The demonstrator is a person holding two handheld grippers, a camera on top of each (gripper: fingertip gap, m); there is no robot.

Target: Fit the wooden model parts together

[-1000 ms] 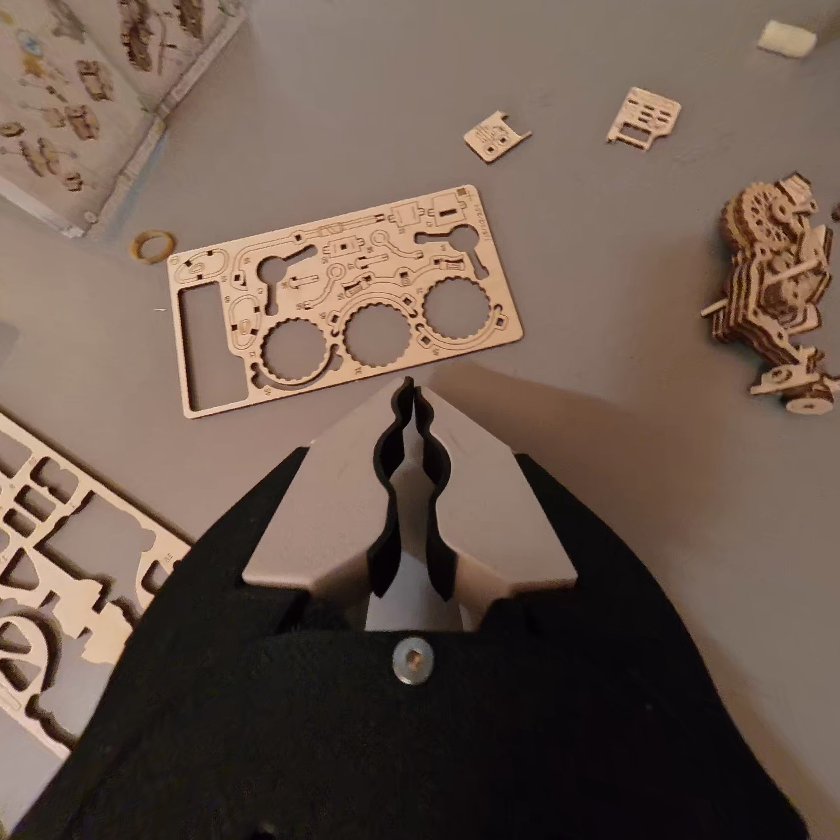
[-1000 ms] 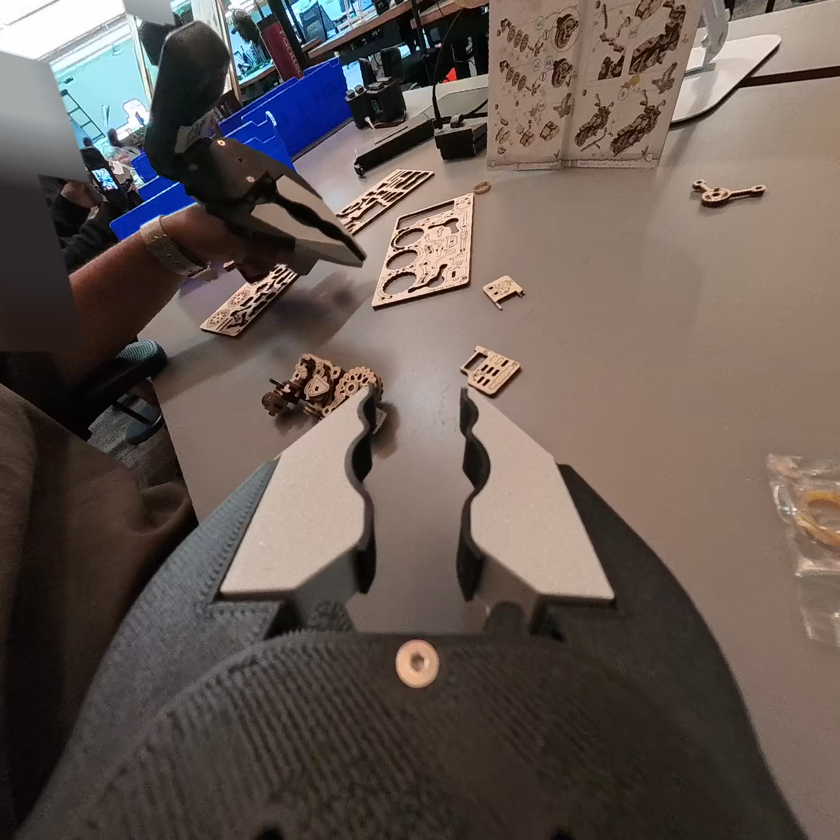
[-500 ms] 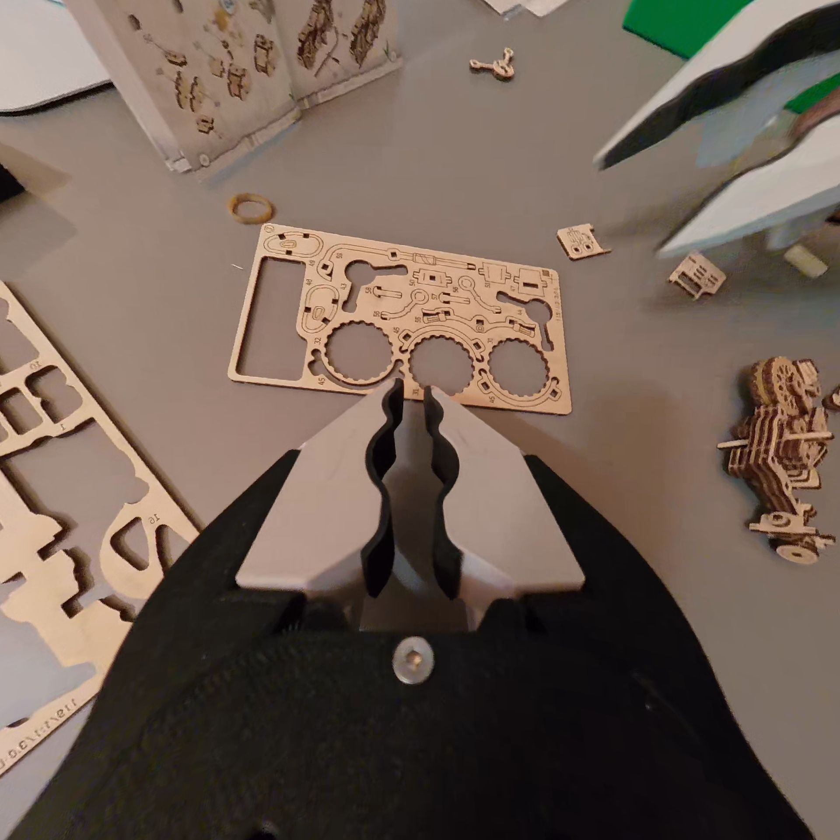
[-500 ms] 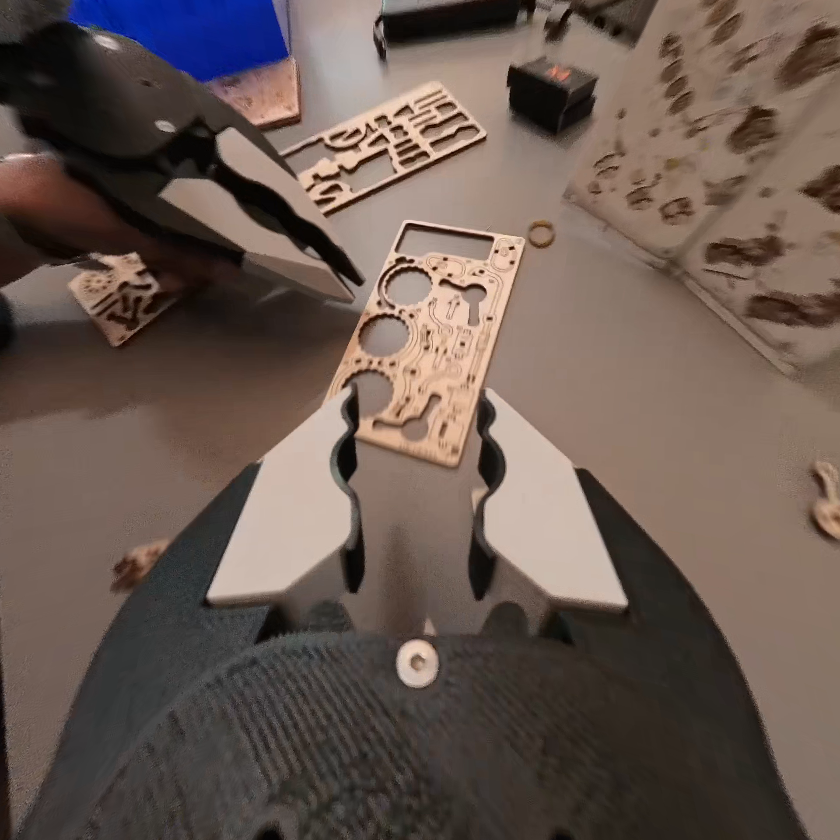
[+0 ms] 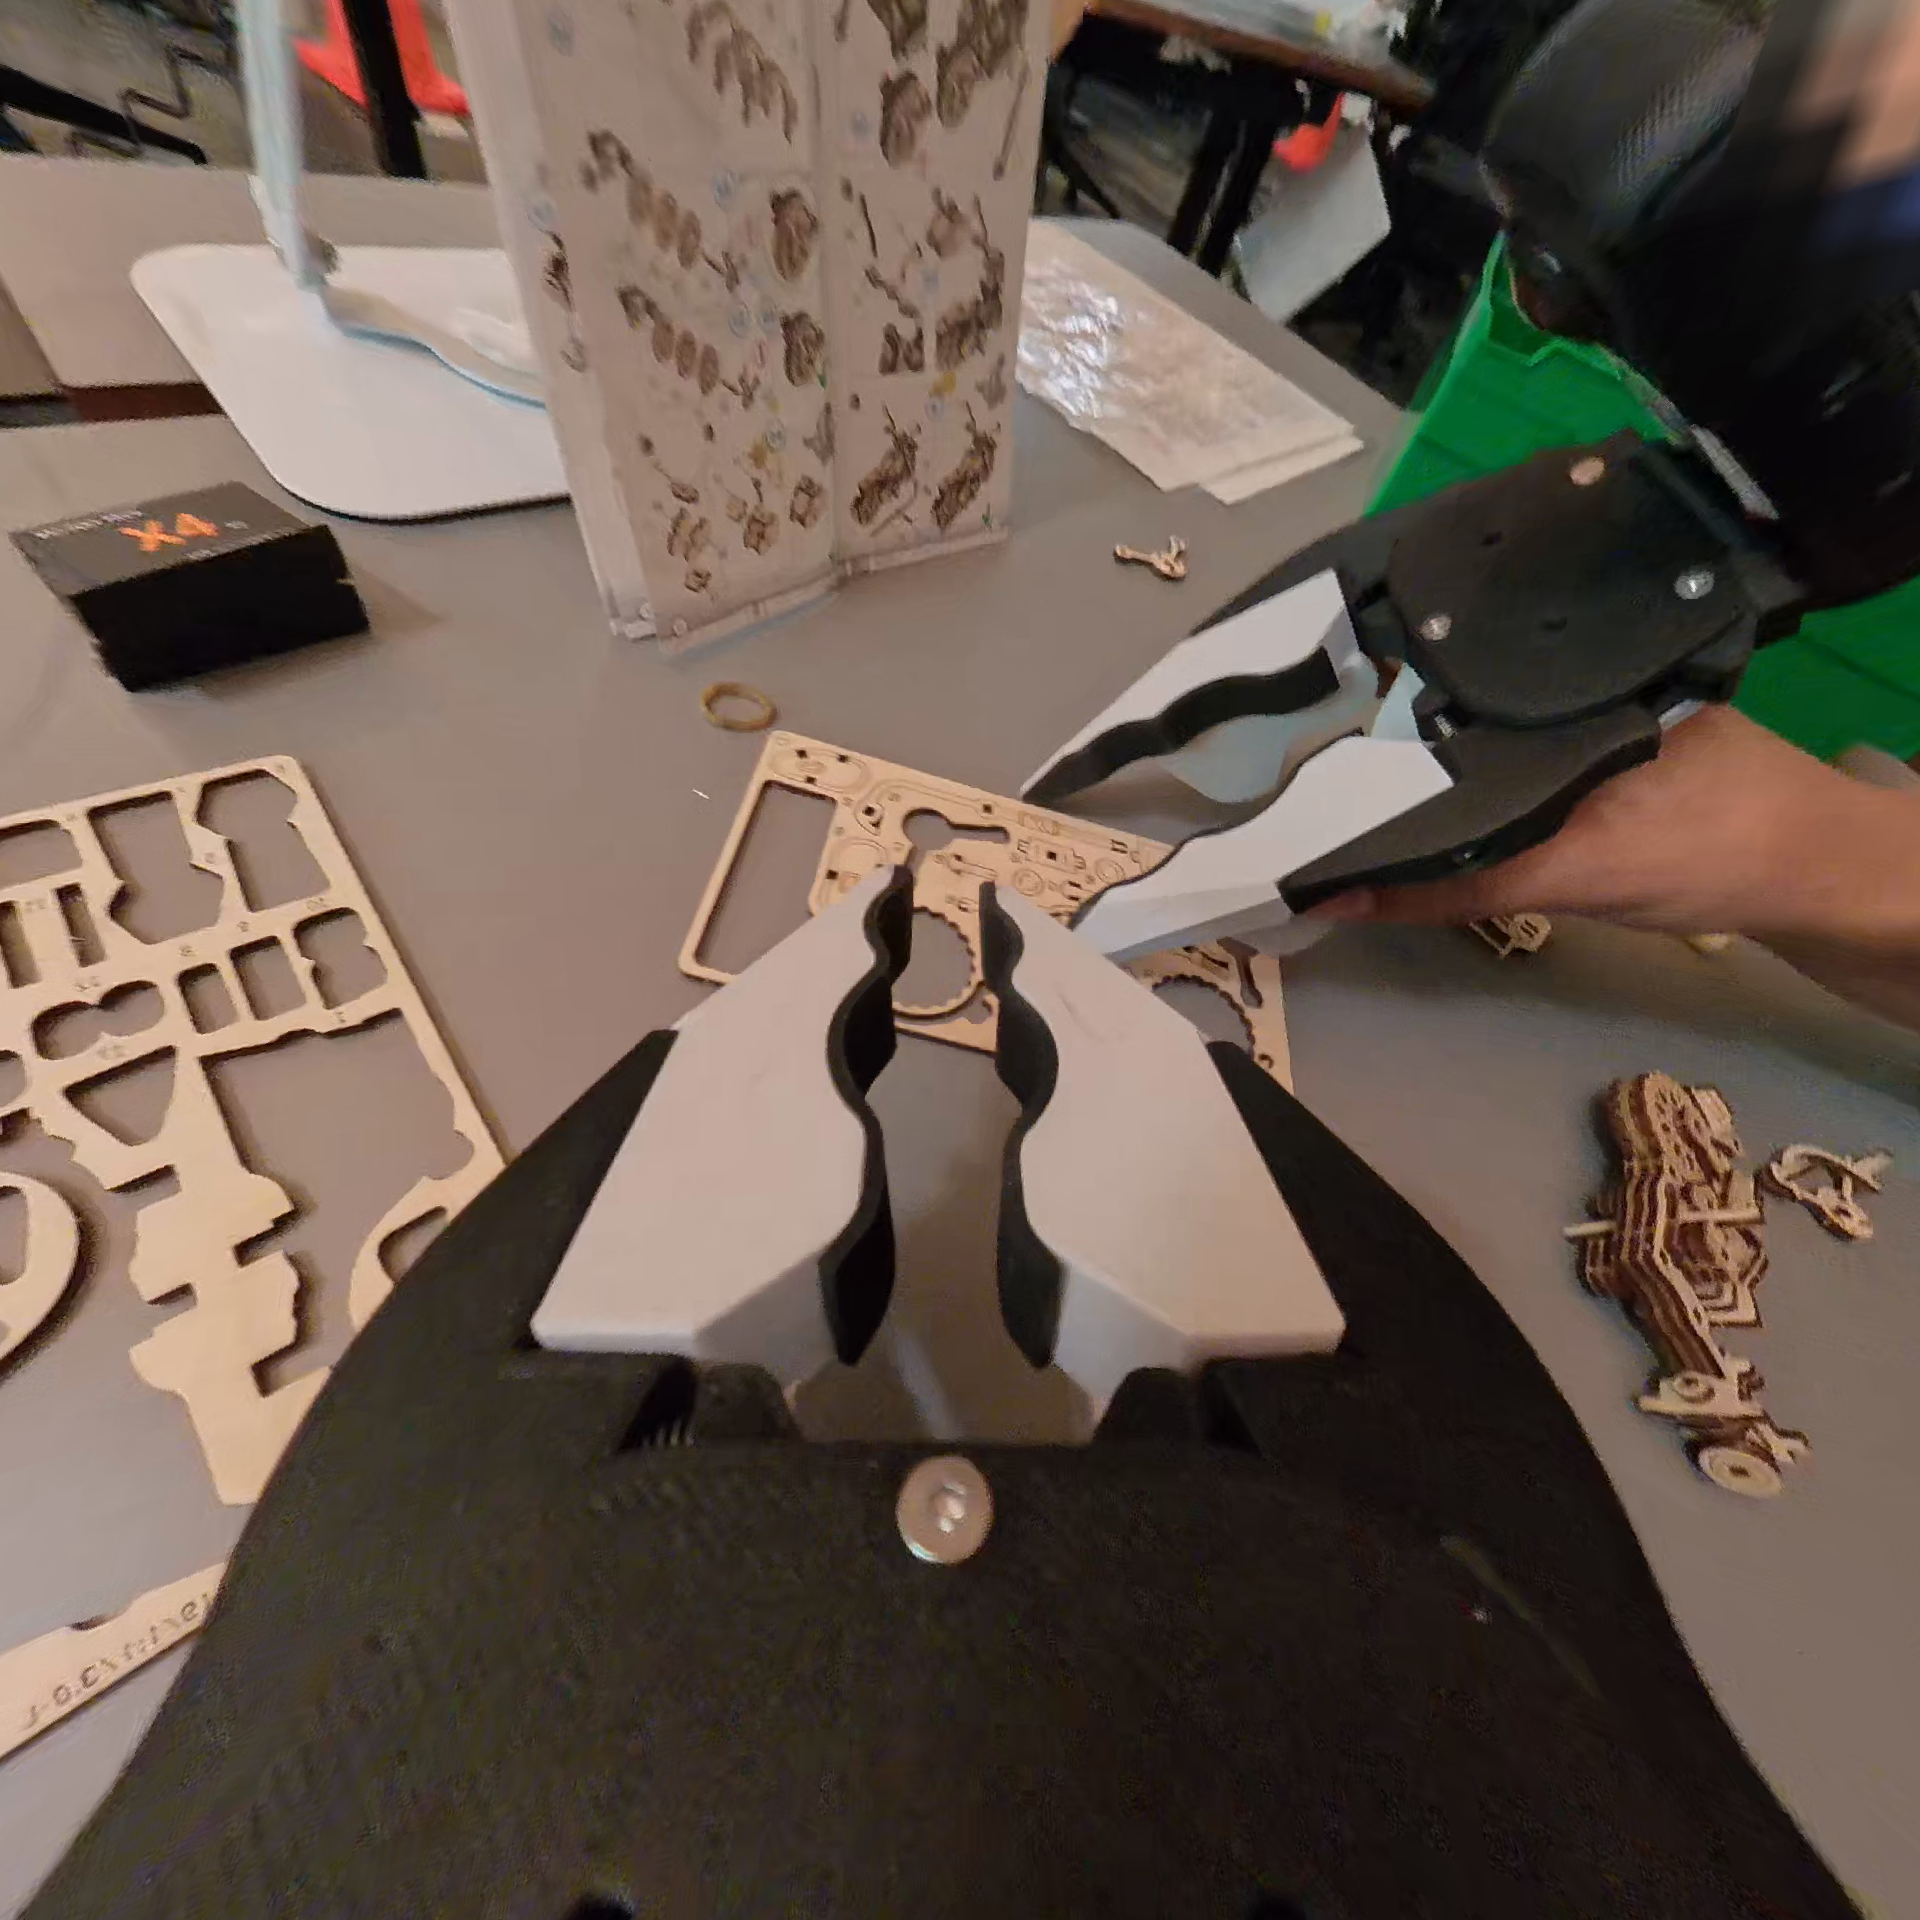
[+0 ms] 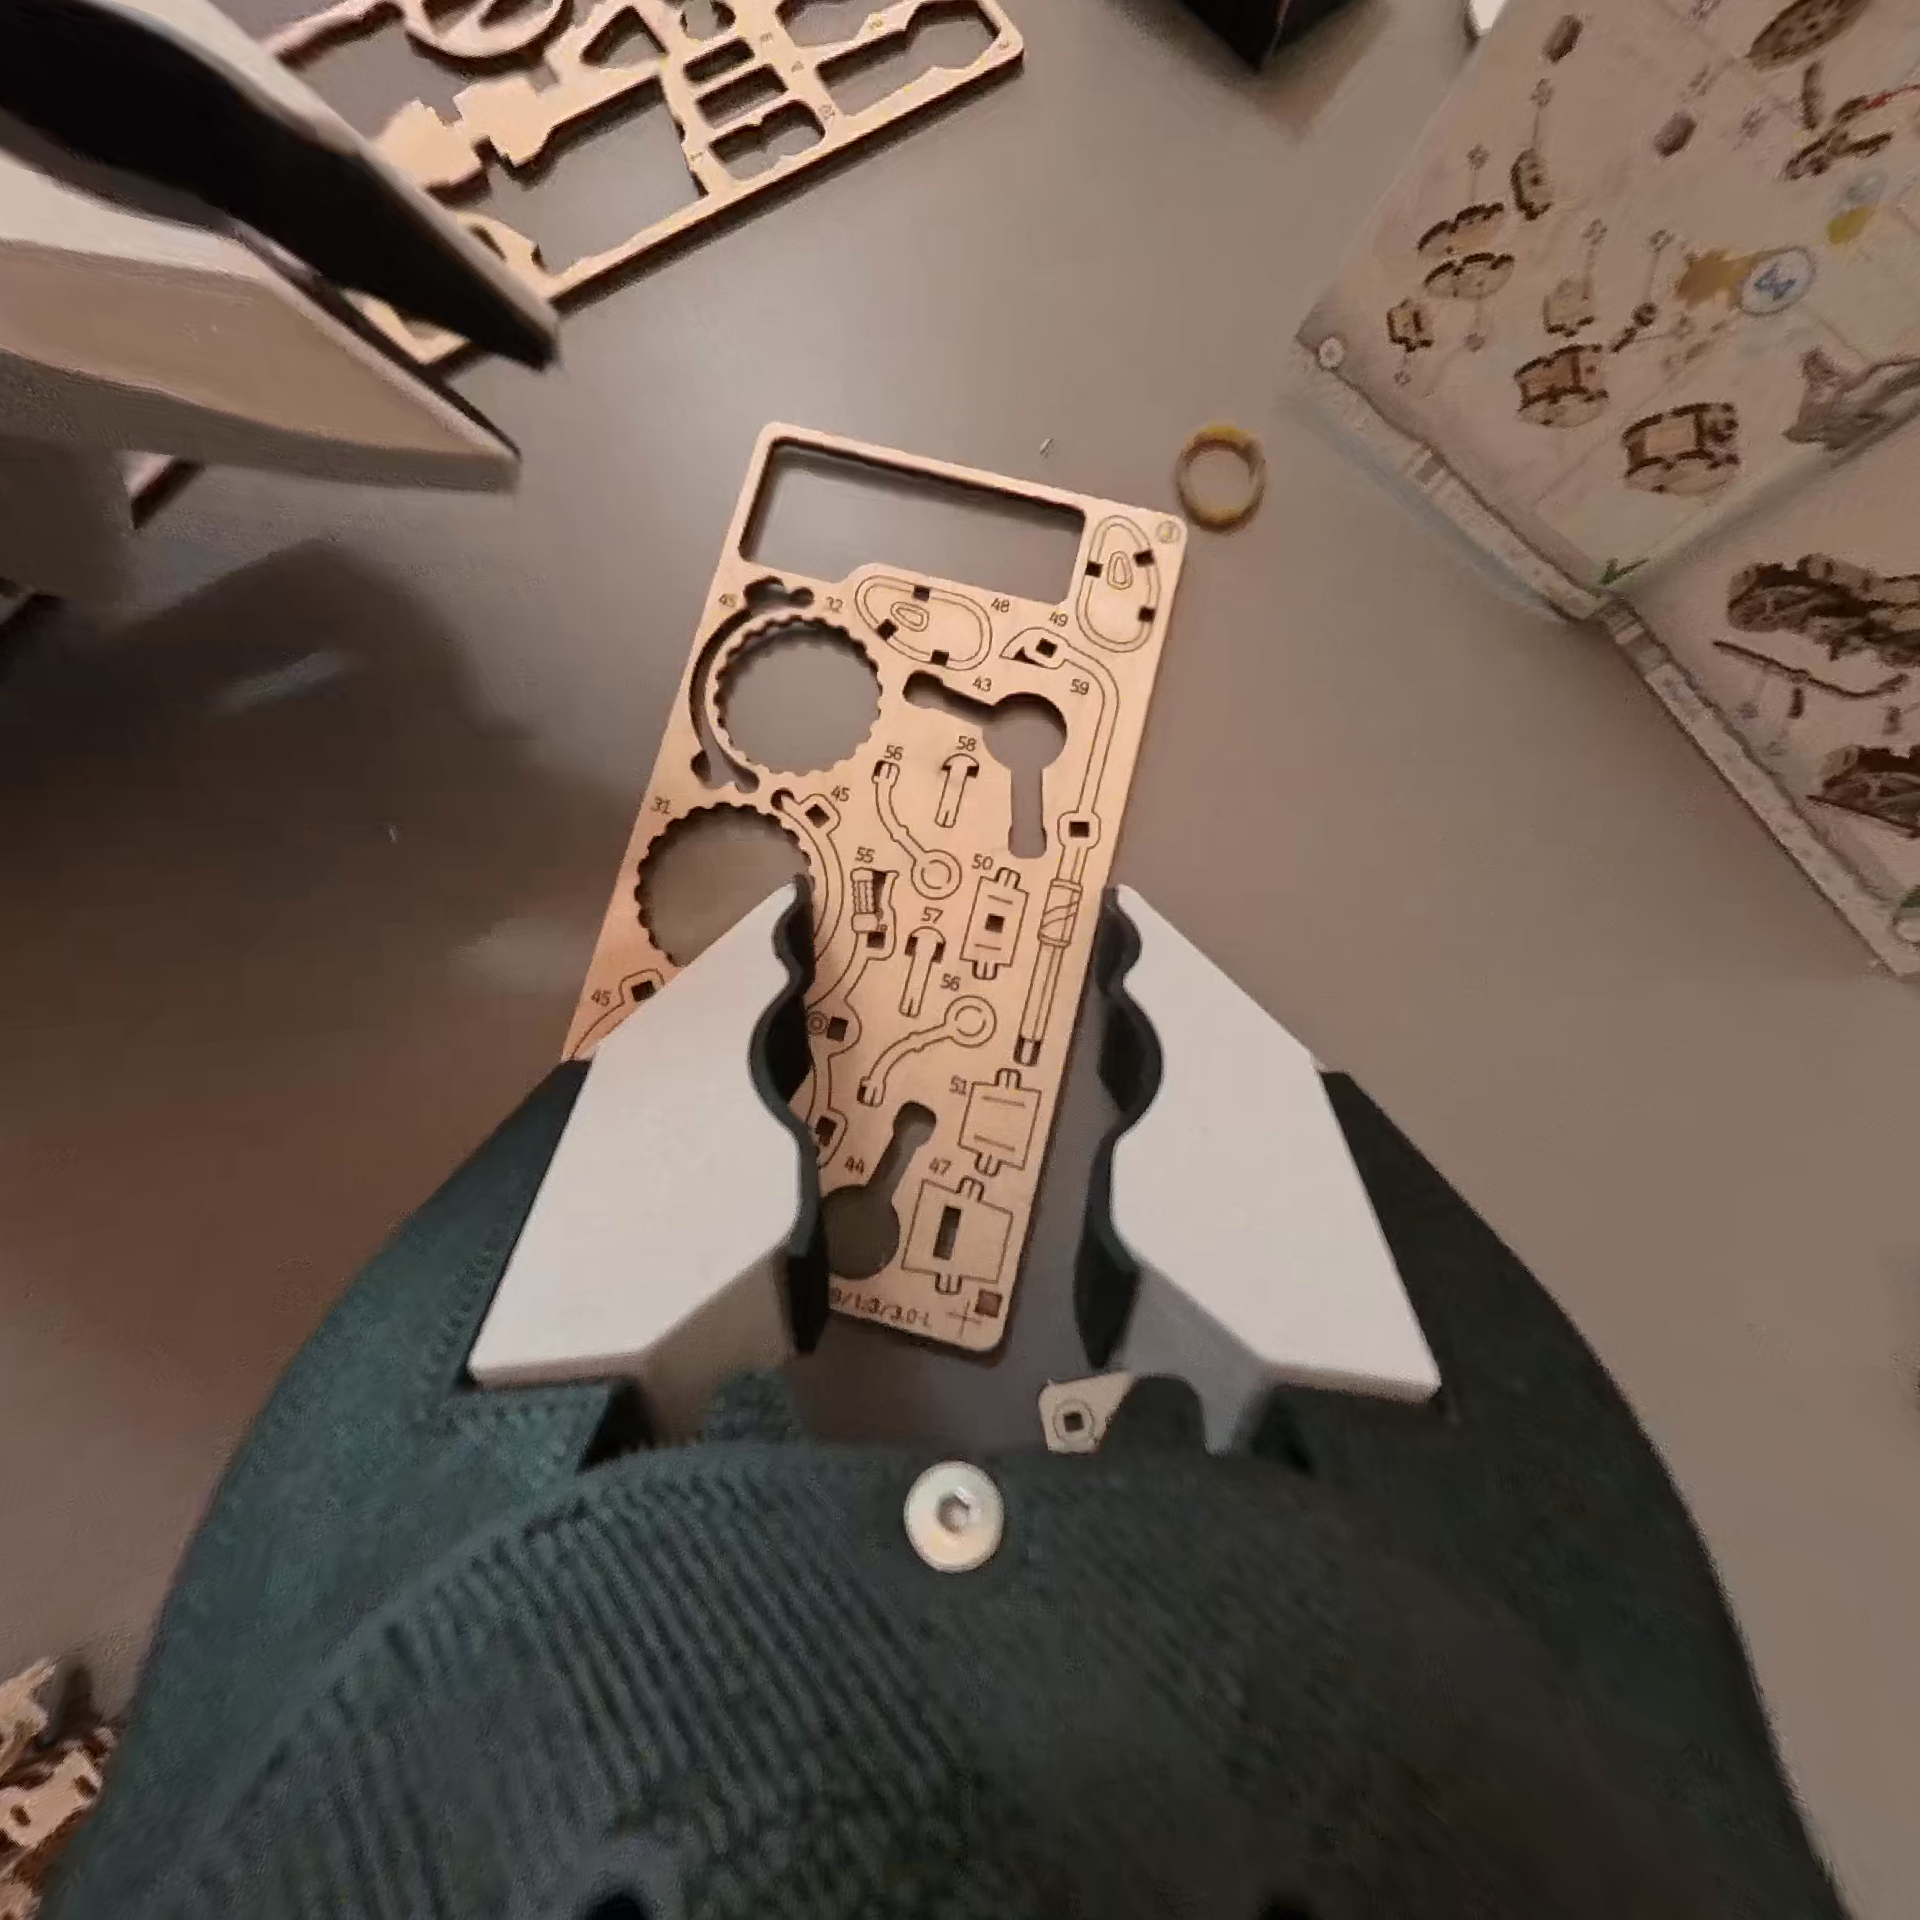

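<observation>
A small wooden parts sheet (image 6: 935, 727) with three round gear holes lies flat on the grey table; it also shows in the left wrist view (image 5: 821, 810). My right gripper (image 6: 956, 904) is open and empty, its fingers straddling the sheet's near end just above it; it also shows in the left wrist view (image 5: 1060, 852). My left gripper (image 5: 943, 904) is open a little and empty, with its tips over the sheet's edge from the other side; it also shows in the right wrist view (image 6: 525, 400). A partly built wooden model (image 5: 1683, 1247) lies to the right.
A large parts sheet (image 5: 208, 1039) lies left. An instruction booklet (image 5: 790, 312) stands behind, with a rubber band (image 5: 738, 707) before it. A black box (image 5: 197, 582), a white stand base (image 5: 343, 395), and loose wooden pieces (image 5: 1829, 1184) (image 6: 1081, 1418) sit around. My right fingertips sit around 9 cm from my left ones. My right gripper's tips are some 15 cm from the partly built wooden model (image 5: 1683, 1247).
My left gripper went from shut to slightly open and tilted up. My right gripper moved from beside the built model to over the small sheet, staying open.
</observation>
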